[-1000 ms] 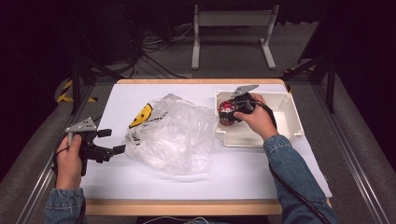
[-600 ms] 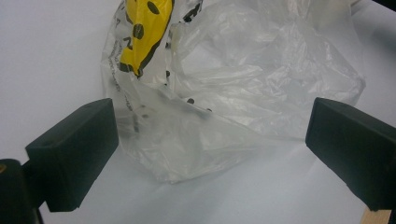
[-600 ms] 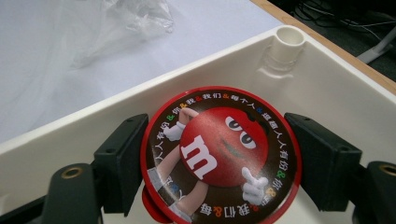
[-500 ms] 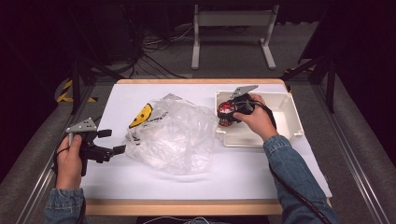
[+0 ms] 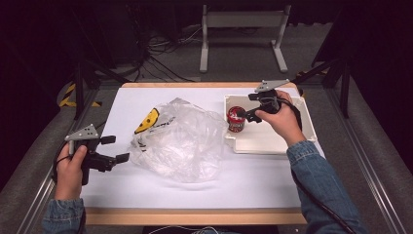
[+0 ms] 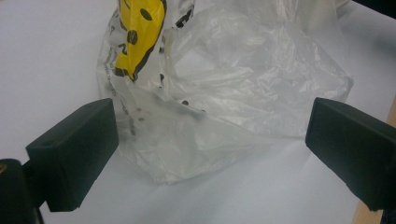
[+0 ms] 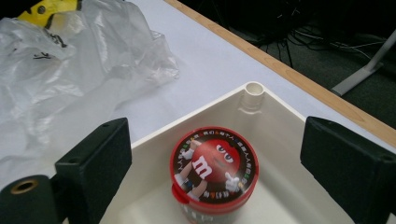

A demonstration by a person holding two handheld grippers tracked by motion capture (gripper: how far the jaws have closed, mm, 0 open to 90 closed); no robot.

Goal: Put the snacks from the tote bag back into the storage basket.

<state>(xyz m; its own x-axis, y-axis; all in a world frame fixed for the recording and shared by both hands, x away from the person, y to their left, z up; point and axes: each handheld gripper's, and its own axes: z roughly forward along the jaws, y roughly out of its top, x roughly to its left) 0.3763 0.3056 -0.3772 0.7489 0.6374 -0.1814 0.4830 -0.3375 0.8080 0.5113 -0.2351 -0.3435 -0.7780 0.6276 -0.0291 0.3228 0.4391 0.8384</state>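
Left gripper point(image 5: 114, 148): held in the left hand point(image 5: 70, 168) near the table's left edge, low over the white table top point(image 5: 253, 183). Its 2 black jaws stand wide apart with nothing between the pads; they point at the clear plastic bag point(image 5: 178, 139). In the left gripper view the bag point(image 6: 219, 88) lies just beyond the jaws, not touching them.

Plastic bag: crumpled, transparent, lying flat at the table's centre, left of the tray. A yellow smiley print point(image 5: 147, 120) shows on its far-left part.

Red candy tub point(image 5: 236, 119): stands upright in the cream tray point(image 5: 272, 141), in the tray's far-left corner, close to its left wall. The right gripper view shows the round lid point(image 7: 214, 167) with a red cartoon candy figure and a white "m".

Right gripper point(image 5: 243, 115): held in the right hand point(image 5: 277, 119) above the tray, near the table's far-right corner. Its jaws have just been opening; they now stand spread, 1 on each side above the tub, pads clear of the lid. Tub rests on the tray floor, not gripped.
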